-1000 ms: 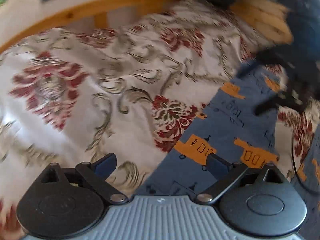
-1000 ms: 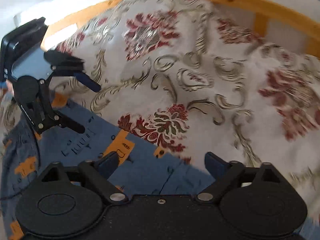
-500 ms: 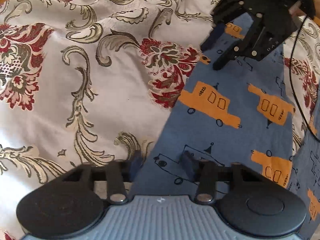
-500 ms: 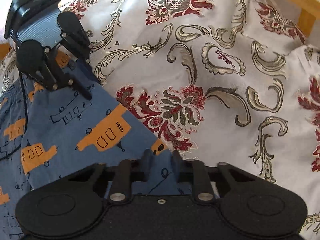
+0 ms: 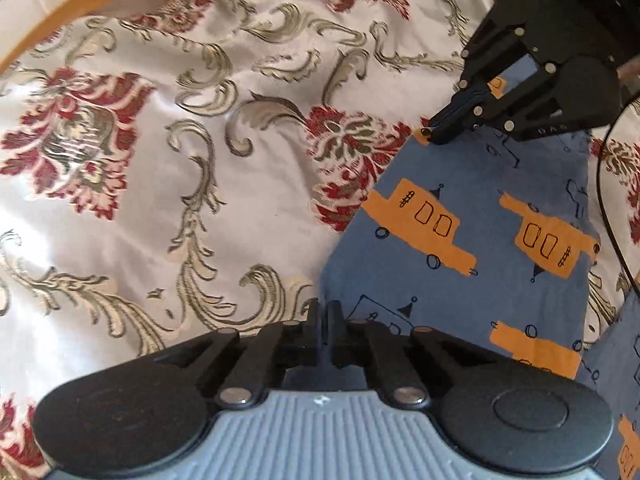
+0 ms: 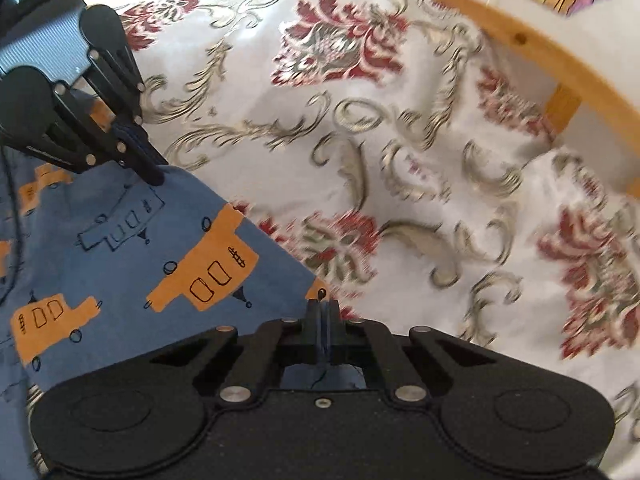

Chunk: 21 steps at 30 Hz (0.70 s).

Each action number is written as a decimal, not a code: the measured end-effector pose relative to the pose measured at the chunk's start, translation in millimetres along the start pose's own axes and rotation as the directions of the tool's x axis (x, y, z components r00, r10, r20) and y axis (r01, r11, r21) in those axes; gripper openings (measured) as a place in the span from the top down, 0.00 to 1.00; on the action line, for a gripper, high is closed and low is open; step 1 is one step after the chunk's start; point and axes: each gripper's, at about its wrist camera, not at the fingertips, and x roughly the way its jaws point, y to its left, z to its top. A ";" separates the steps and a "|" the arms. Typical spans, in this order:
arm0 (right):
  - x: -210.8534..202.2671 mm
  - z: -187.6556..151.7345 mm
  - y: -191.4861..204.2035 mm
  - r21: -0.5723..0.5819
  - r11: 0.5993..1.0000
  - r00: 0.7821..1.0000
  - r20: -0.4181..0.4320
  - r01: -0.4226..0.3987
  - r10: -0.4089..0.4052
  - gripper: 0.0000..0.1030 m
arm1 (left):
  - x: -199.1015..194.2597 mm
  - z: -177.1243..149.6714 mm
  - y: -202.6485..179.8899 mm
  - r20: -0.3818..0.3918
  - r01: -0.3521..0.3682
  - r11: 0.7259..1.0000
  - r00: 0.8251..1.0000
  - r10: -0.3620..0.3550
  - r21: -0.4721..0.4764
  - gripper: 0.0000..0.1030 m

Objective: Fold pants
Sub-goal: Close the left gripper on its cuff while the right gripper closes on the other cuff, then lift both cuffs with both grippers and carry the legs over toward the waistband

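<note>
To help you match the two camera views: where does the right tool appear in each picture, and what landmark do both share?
Left wrist view: the right tool is upper right, shut on the pants hem corner.
Right wrist view: it is bottom centre, shut on the same corner.
Shared landmark: the orange bus print on the blue pants.

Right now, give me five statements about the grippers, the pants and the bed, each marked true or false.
1. Both grippers are shut on the pants. True: left gripper, right gripper.
2. The pants are red. False: blue with orange vehicles.
3. The bedspread has a floral pattern. True.
4. The right gripper holds the bedspread. False: it pinches a corner of the pants.
5. The bed frame is metal. False: wood.
</note>
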 end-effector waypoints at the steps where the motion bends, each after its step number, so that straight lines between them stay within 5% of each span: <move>1: 1.9 3.5 0.4 -0.009 1.000 1.000 0.003 0.024 -0.024 1.00 | -3.0 1.5 0.7 0.012 -0.022 1.000 1.000 0.023 -0.007 0.98; 7: 33.7 16.4 -0.6 -0.013 0.996 0.996 -0.039 0.083 -0.083 0.99 | 4.5 14.8 17.2 0.031 -0.085 0.995 0.996 0.086 -0.049 0.98; 10: 43.2 15.0 1.4 -0.003 0.997 0.995 -0.063 0.078 -0.078 0.86 | 22.3 14.0 26.8 0.005 -0.060 0.995 0.998 0.060 -0.081 0.97; 13: 30.2 16.0 -3.5 0.042 0.997 0.998 -0.021 0.059 -0.059 0.50 | 20.9 7.3 36.2 0.032 -0.037 0.994 0.999 0.041 -0.101 0.75; 15: 18.6 20.0 -6.9 0.066 0.997 0.999 0.024 0.037 -0.039 0.32 | 7.5 -0.2 48.4 0.058 -0.024 0.993 0.998 0.031 -0.114 0.36; 17: 8.9 26.9 -8.8 0.088 0.995 0.997 0.061 -0.048 0.043 0.08 | -9.2 -10.4 61.9 0.100 -0.029 0.992 0.994 0.041 -0.123 0.32; 21: 3.3 48.1 5.7 -0.005 0.973 0.969 0.085 -0.232 0.232 0.01 | -43.7 -33.6 98.0 0.139 0.037 0.982 0.990 -0.011 -0.184 0.05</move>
